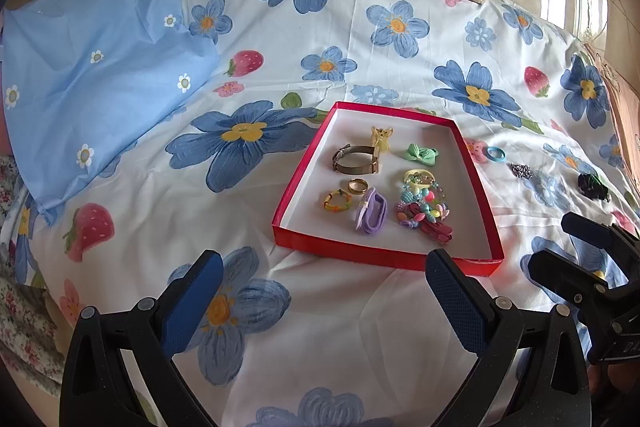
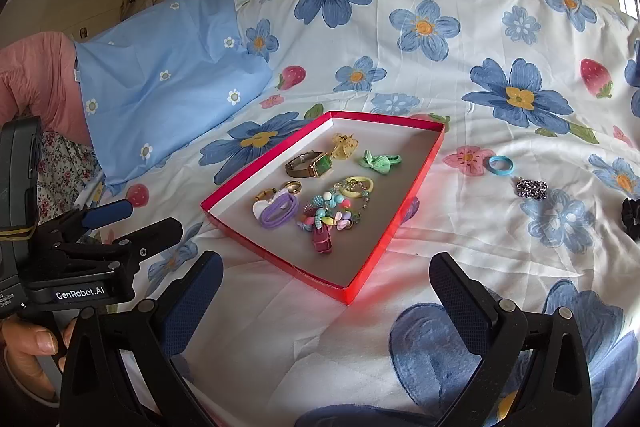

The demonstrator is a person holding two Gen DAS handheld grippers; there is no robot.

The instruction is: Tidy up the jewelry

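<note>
A: What do I have in front of me?

B: I see a red tray [image 1: 486, 215] with a white inside; it sits flat on the bed sheet [image 1: 280, 39], which has big blue flowers and pink strawberries.

A: What is in the tray?

B: A watch [image 2: 310, 165] with a green square face and a grey band lies near the far end; beside it are a yellow hair claw [image 1: 381, 138] and a green bow [image 1: 420, 151]; closer to me lie a gold ring [image 1: 357, 185], a small bracelet in yellow and orange [image 1: 337, 202], a purple band [image 1: 372, 215] and a heap of bright beads [image 1: 424, 205].

A: Is all of it in the tray?

B: No; a blue ring [image 2: 500, 165], a sparkly silver piece [image 2: 531, 187] and a dark scrunchie [image 1: 594, 185] lie on the sheet to the right of the tray, apart from each other.

A: And my grippers?

B: My left gripper [image 1: 324, 303] has its blue pads wide apart and holds nothing; it is low over the sheet, just before the tray's near edge; my right gripper [image 2: 326, 301] is wide apart and bare too, near the tray's front corner.
</note>
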